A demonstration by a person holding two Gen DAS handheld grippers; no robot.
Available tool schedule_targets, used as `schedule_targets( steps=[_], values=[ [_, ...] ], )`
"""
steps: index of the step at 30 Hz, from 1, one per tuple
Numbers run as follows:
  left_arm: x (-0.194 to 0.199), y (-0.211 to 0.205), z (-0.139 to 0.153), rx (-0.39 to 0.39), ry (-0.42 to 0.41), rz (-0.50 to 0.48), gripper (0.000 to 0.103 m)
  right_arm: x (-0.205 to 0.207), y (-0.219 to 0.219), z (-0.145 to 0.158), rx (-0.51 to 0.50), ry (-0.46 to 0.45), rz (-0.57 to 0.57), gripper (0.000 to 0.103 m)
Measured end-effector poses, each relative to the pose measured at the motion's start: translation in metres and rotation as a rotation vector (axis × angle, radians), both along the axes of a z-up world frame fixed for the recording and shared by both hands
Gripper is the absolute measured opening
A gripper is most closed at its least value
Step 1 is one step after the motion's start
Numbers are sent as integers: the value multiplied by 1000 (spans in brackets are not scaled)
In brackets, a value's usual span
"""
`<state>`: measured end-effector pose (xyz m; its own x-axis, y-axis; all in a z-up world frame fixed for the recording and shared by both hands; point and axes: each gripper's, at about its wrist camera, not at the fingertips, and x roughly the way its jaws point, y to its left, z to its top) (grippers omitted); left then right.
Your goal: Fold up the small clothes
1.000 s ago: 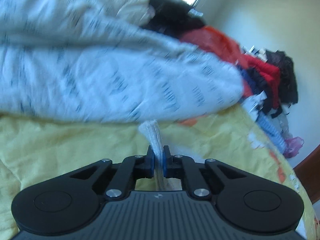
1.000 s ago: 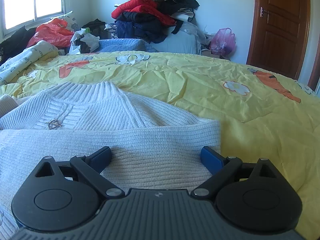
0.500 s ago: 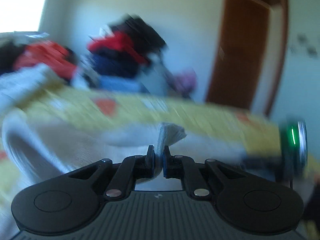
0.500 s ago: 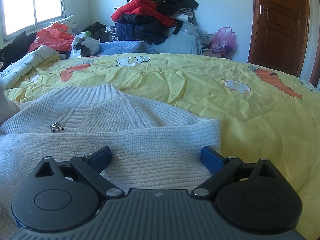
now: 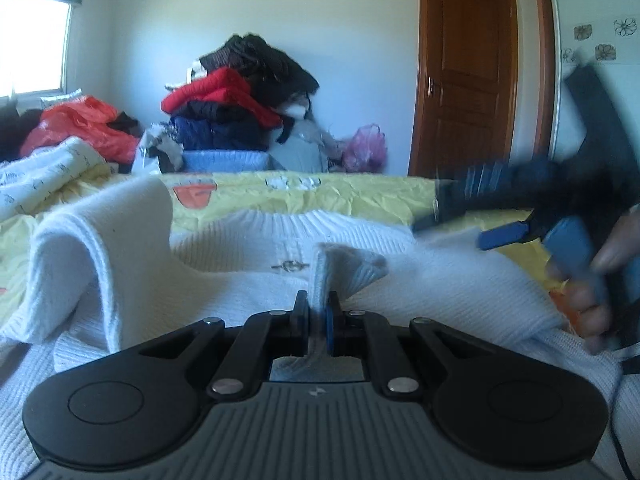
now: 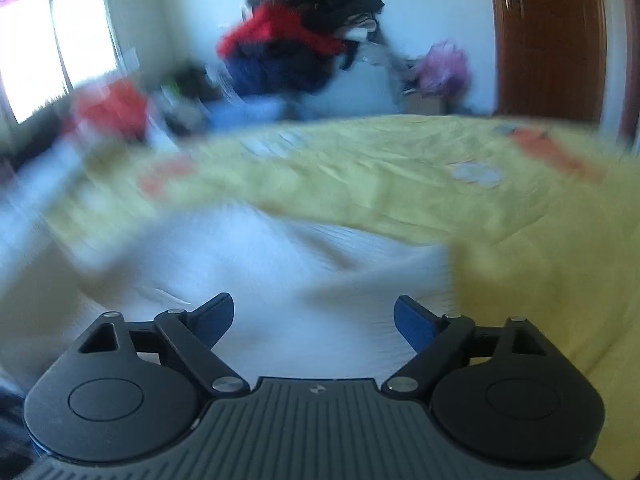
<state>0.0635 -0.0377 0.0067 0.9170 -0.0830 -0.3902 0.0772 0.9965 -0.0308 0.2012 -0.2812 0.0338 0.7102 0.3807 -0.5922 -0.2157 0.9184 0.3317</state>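
A white ribbed knit sweater (image 5: 256, 248) lies on the yellow bedsheet (image 5: 360, 196), its sleeve arched in a loop at the left. My left gripper (image 5: 318, 312) is shut on the sleeve's cuff (image 5: 340, 264), held over the sweater's body near a small metal clasp. In that view the right gripper (image 5: 516, 224) hovers blurred at the right edge with a person's hand (image 5: 592, 280) on it. In the blurred right wrist view the right gripper (image 6: 314, 316) stands wide over the sweater (image 6: 280, 280), its jaws closing a little with nothing pressed between the pads.
A heap of red, black and navy clothes (image 5: 240, 108) rises beyond the bed's far edge, with an orange bag (image 5: 80, 128) and a printed white quilt (image 5: 44, 176) at the left. A brown door (image 5: 468, 80) stands at the right, a pink bag (image 5: 366, 148) beside it.
My left gripper swung the cuff from the quilt side across over the sweater's body, folding the sleeve inward. The right gripper lifted off the sweater's lower edge and its view became blurred.
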Motion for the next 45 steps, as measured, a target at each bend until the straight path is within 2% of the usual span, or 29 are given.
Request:
schedule_targets(
  steps=[2, 4, 5, 7, 9, 11, 12, 13, 14, 15, 17, 18, 19, 20, 21, 22, 24, 27, 29, 30, 32, 34, 36, 39, 42, 45],
  values=[
    [-1, -1, 1, 7, -14, -4, 8, -4, 1, 3, 234, 120, 96, 93],
    [-6, -3, 1, 17, -32, -12, 8, -1, 11, -7, 378, 276, 178, 90],
    [-9, -4, 2, 21, -39, -18, 8, 0, 16, -12, 408, 326, 185, 89],
    [-7, -7, 2, 32, -45, -34, 8, 3, 23, -19, 453, 385, 180, 76],
    [-8, -9, 2, 38, -47, -64, 8, 7, 28, -22, 500, 408, 185, 73],
    [-10, -12, 3, 47, -57, -88, 8, 11, 35, -25, 505, 436, 193, 70],
    [-11, -13, 3, 54, -59, -101, 8, 13, 39, -28, 491, 449, 191, 60],
    [-11, -13, 3, 59, -54, -113, 8, 14, 43, -31, 477, 464, 189, 41],
    [-10, -14, 3, 64, -45, -116, 8, 14, 44, -33, 472, 474, 189, 30],
    [-8, -14, 3, 66, -28, -114, 11, 13, 45, -35, 468, 476, 189, 18],
    [-10, -14, 4, 83, 7, -119, 16, 9, 44, -37, 467, 454, 195, 15],
    [-14, -14, 6, 106, 19, -116, 29, 7, 42, -37, 465, 444, 198, 13],
    [-22, -12, 7, 132, 23, -108, 54, 6, 40, -35, 462, 432, 200, 12],
    [-32, -9, 9, 146, 8, -101, 67, 5, 39, -32, 464, 421, 206, 12],
    [-46, -4, 11, 150, -32, -92, 91, 4, 37, -28, 473, 404, 212, 12],
    [-60, 2, 14, 145, -84, -82, 99, 5, 36, -22, 489, 384, 217, 12],
    [-82, 16, 20, 128, -160, -68, 99, 8, 32, -12, 518, 358, 220, 12],
    [-83, 34, 24, 132, -135, -30, 99, 14, 28, 9, 555, 310, 229, 12],
    [-72, 51, 18, 106, -80, 26, 99, 20, 27, 25, 567, 282, 239, 12],
    [-63, 61, 13, 69, -27, 64, 99, 23, 26, 34, 569, 267, 244, 12],
    [-45, 82, 8, -57, 99, 104, 99, 30, 26, 51, 569, 240, 255, 12],
    [-34, 96, 4, -139, 155, 125, 99, 34, 23, 70, 563, 208, 271, 12],
    [-30, 106, 2, -192, 189, 168, 99, 35, 21, 88, 559, 175, 288, 12],
    [-39, 113, 1, -257, 183, 193, 99, 31, 9, 107, 565, 131, 305, 12],
    [-41, 112, -1, -268, 181, 196, 99, 19, -11, 110, 577, 104, 300, 12],
    [-35, 112, 2, -257, 184, 192, 99, 7, -38, 89, 576, 121, 238, 12]
  ],
)
